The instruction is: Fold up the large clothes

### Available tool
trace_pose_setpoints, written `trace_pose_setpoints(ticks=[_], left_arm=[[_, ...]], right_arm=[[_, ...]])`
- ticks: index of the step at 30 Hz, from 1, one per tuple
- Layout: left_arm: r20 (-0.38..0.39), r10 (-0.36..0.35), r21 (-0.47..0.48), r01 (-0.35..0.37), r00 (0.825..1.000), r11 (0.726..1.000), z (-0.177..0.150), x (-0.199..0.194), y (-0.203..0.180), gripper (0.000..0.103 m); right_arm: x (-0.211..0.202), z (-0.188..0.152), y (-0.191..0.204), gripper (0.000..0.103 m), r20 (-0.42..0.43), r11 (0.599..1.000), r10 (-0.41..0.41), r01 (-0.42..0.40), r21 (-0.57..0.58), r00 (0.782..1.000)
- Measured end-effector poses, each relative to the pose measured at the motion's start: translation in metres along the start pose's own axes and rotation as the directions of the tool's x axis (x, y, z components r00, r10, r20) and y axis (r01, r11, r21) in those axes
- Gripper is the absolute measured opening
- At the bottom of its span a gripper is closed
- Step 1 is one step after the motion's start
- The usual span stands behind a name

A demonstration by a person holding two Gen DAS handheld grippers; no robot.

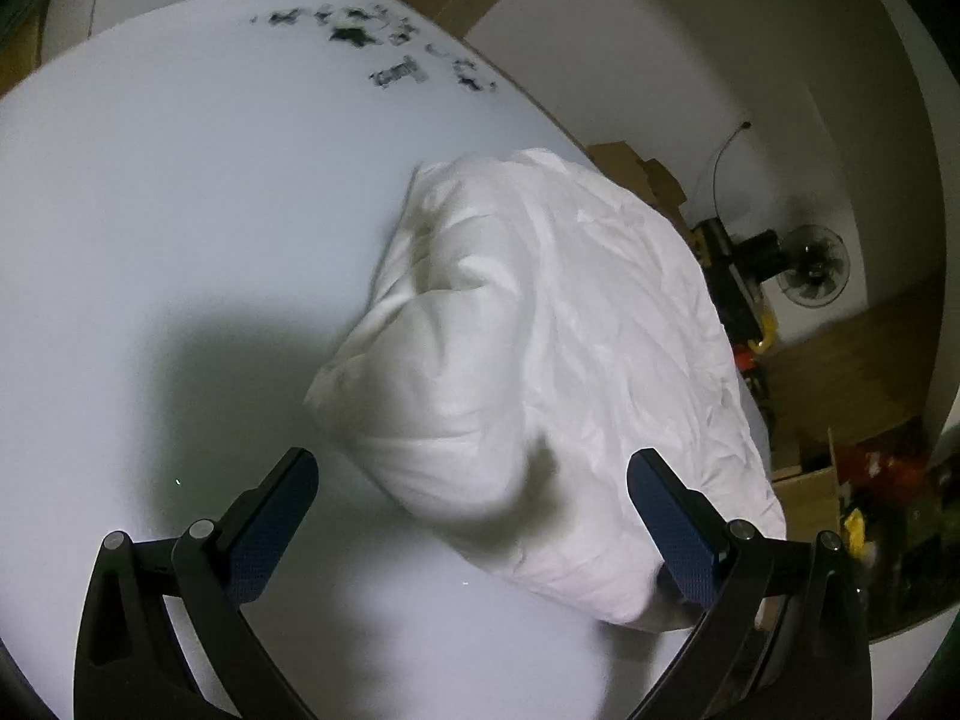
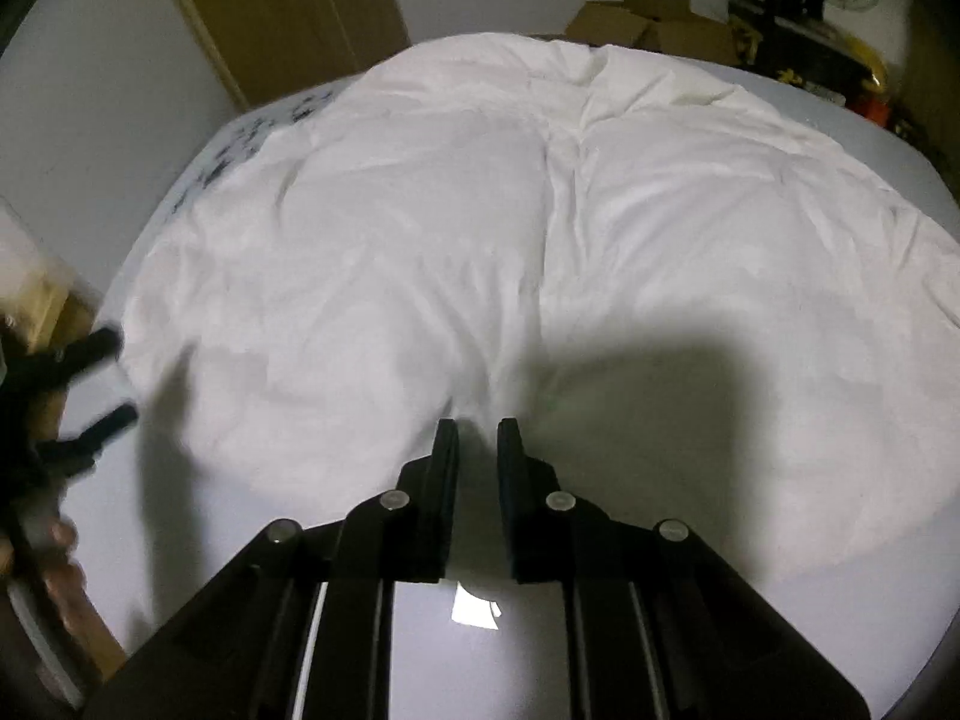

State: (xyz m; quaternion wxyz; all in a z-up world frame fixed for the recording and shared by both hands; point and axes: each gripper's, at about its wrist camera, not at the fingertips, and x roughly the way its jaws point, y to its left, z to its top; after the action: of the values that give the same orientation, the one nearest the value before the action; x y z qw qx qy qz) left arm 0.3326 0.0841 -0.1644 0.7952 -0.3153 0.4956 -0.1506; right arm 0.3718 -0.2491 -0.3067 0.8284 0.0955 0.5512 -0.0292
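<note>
A large white garment (image 1: pixel 570 330) lies crumpled on the white table (image 1: pixel 150 240), toward its right side. My left gripper (image 1: pixel 474 462) is open wide at the garment's near end. A bulge of cloth sits between its blue pads (image 1: pixel 273 534), which do not press on it. In the right wrist view the garment (image 2: pixel 480 210) spreads broad across the table (image 2: pixel 780 630). My right gripper (image 2: pixel 478 435) points steeply down with its jaws almost closed, and creases in the cloth run into the narrow gap at its tips. At that view's left edge the left gripper (image 2: pixel 111 381) is blurred, held by a hand (image 2: pixel 54 540).
Black printed marks (image 1: pixel 360 30) cover the table's far end. Beyond the right edge are cardboard boxes (image 1: pixel 636 168), a floor fan (image 1: pixel 810 264) and a box of coloured clutter (image 1: pixel 852 480). A wooden door (image 2: pixel 282 6) stands behind the table.
</note>
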Motion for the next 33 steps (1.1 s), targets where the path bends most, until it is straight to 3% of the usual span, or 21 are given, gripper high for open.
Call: trace_pose_setpoints(ticks=[4, 5, 6, 8, 10, 12, 14, 20, 27, 30, 32, 33], left_arm=[[-0.071, -0.075, -0.098, 0.068, 0.995, 0.993, -0.004, 0.01, 0.015, 0.103], [-0.081, -0.111, -0.109, 0.102, 0.99, 0.989, -0.007, 0.011, 0.017, 0.103], [-0.087, -0.15, -0.12, 0.14, 0.985, 0.983, -0.01, 0.011, 0.019, 0.103], [-0.08, -0.192, -0.129, 0.181, 0.978, 0.975, -0.016, 0.011, 0.022, 0.103], [-0.06, -0.215, -0.153, 0.204, 0.975, 0.967, -0.022, 0.013, 0.025, 0.103], [-0.046, -0.258, -0.19, 0.245, 0.965, 0.951, -0.023, 0.02, 0.029, 0.103], [-0.032, -0.254, -0.207, 0.242, 0.967, 0.948, -0.02, 0.028, 0.031, 0.103], [0.046, -0.224, -0.24, 0.228, 0.974, 0.944, 0.002, 0.04, 0.039, 0.103], [0.028, -0.207, -0.25, 0.207, 0.978, 0.946, 0.029, 0.056, 0.033, 0.102], [0.044, -0.179, -0.24, 0.184, 0.983, 0.953, 0.029, 0.059, 0.026, 0.101], [0.053, -0.151, -0.23, 0.159, 0.987, 0.96, 0.026, 0.057, 0.023, 0.095], [0.053, -0.123, -0.227, 0.132, 0.991, 0.965, 0.025, 0.055, 0.022, 0.084]], right_arm=[[0.034, 0.003, -0.011, 0.019, 0.005, 0.996, 0.082, -0.082, 0.025, 0.997], [0.037, 0.003, -0.015, 0.036, 0.003, 0.99, 0.132, -0.132, 0.045, 0.991], [0.04, 0.004, -0.021, 0.063, 0.007, 0.981, 0.19, -0.19, 0.046, 0.982], [0.041, 0.0, -0.025, 0.087, 0.076, 0.979, 0.191, -0.195, 0.055, 0.979], [0.034, -0.008, -0.028, 0.087, 0.151, 0.98, 0.169, -0.182, 0.075, 0.974], [0.036, -0.007, -0.037, 0.087, 0.195, 0.967, 0.215, -0.236, 0.092, 0.957], [0.043, -0.003, -0.037, 0.087, 0.214, 0.964, 0.22, -0.246, 0.1, 0.952], [0.04, -0.027, -0.047, 0.087, 0.221, 0.964, 0.215, -0.243, 0.11, 0.951], [0.064, -0.018, -0.07, 0.087, 0.185, 0.961, 0.181, -0.214, 0.174, 0.966], [0.06, -0.005, -0.052, 0.087, 0.19, 0.96, 0.185, -0.219, 0.176, 0.964], [0.064, 0.006, -0.042, 0.082, 0.228, 0.961, 0.209, -0.243, 0.134, 0.951], [0.061, 0.022, -0.035, 0.069, 0.241, 0.962, 0.22, -0.251, 0.106, 0.945]])
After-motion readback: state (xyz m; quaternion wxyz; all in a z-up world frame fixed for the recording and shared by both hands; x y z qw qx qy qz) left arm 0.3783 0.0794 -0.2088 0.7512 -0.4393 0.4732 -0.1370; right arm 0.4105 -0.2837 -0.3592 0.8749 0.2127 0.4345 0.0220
